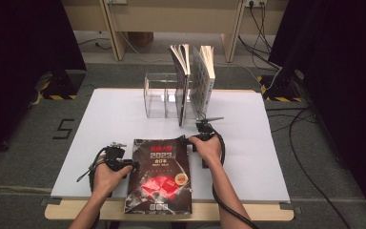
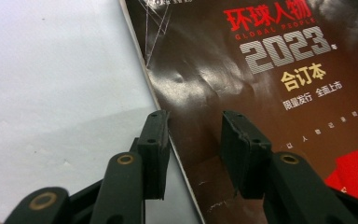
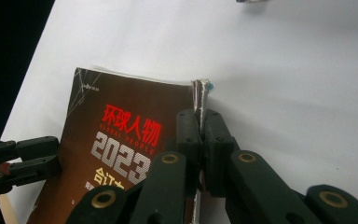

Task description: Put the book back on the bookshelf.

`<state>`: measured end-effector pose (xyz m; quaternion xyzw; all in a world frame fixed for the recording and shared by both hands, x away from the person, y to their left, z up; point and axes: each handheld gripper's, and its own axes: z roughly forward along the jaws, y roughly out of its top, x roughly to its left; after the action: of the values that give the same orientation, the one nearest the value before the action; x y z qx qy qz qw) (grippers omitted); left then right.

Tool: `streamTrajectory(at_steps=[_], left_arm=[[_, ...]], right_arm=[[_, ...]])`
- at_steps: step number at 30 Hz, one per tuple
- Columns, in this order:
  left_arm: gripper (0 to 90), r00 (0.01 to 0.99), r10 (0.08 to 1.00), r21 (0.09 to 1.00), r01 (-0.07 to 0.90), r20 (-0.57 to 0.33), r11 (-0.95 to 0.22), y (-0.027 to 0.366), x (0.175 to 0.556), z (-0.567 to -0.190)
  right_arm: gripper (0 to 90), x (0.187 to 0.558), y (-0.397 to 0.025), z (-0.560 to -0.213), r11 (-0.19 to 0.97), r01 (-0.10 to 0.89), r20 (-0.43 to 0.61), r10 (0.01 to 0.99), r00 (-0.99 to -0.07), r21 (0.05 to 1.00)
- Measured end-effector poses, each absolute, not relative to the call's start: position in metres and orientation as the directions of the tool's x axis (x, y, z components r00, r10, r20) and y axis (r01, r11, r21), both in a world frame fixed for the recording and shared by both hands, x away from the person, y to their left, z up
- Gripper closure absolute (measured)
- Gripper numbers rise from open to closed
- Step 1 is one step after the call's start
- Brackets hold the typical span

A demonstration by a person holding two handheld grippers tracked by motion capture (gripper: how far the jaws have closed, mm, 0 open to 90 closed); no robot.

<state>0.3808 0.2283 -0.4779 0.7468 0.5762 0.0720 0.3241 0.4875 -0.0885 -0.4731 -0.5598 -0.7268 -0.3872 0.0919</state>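
A dark magazine (image 1: 159, 176) with red and silver "2023" lettering lies flat near the table's front edge. My left gripper (image 1: 132, 164) is at its left edge. In the left gripper view the left gripper (image 2: 196, 140) stands open, its jaws straddling the magazine's (image 2: 261, 93) edge without pinching it. My right gripper (image 1: 189, 141) is at the magazine's upper right corner. In the right gripper view the right gripper (image 3: 200, 135) is shut on the right edge of the magazine (image 3: 121, 126), which is lifted slightly there.
A clear acrylic stand (image 1: 159, 98) sits at the table's far middle, with two upright books (image 1: 182, 71) (image 1: 205, 76) at its right end. The white tabletop (image 1: 267, 157) spreads to both sides. The left gripper (image 3: 18, 158) shows in the right gripper view.
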Motion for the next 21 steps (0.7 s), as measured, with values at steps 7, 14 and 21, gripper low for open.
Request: streamTrajectory(at_steps=[7, 14, 21], left_arm=[[48.4, 0.329, 0.905, 0.597, 0.794, -0.269, -0.111, 0.232, 0.381, -0.473], [42.5, 0.312, 0.907, 0.645, 0.762, -0.283, -0.061, 0.24, 0.38, -0.46], [40.9, 0.327, 0.896, 0.649, 0.759, -0.3, -0.06, 0.239, 0.378, -0.454]], right_arm=[[87.5, 0.484, -0.088, -0.47, 0.061, 0.875, 0.571, 0.736, -0.364, 0.48], [87.6, 0.479, -0.087, -0.463, 0.052, 0.858, 0.574, 0.723, -0.385, 0.51], [87.7, 0.474, -0.084, -0.455, 0.044, 0.828, 0.567, 0.709, -0.42, 0.559]])
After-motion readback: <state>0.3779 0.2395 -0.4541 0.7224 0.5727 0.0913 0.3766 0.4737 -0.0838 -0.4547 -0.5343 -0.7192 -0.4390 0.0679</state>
